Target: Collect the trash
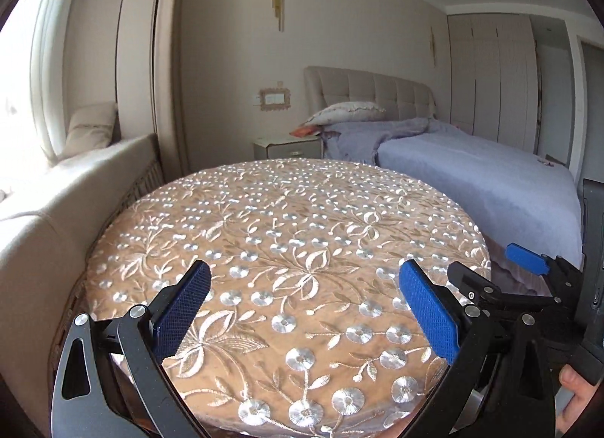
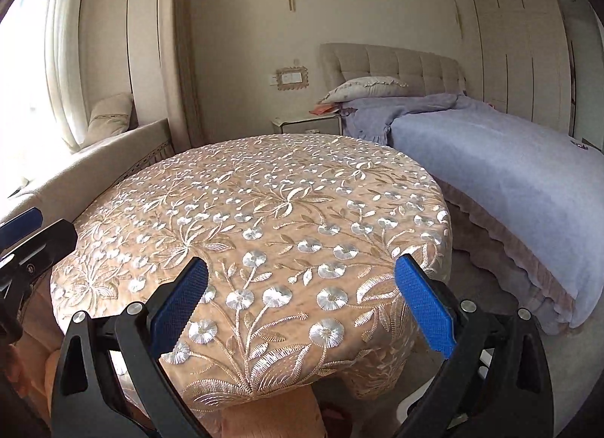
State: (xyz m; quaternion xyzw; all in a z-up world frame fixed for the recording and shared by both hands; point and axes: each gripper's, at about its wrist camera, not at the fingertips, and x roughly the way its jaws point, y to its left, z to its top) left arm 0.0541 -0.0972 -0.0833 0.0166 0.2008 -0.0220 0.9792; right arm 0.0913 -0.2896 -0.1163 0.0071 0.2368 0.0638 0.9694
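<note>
No trash shows anywhere ahead of my jaws in either view, so my main risk is hunting blind: reaching onward and snagging a finger in the embroidered tablecloth, dragging it off the round table.

My left gripper hangs over the near edge of the cloth, jaws wide and empty, its blue pads ribbed and rubbery on black linkages. Between and beyond the fingers the cloth is peach fabric stitched with raised silvery flowers and vines.

My right gripper is likewise spread wide, holding nothing, over the cloth's drooping hem. Beyond its right finger lies the bed, soft lavender, frilled.
</note>
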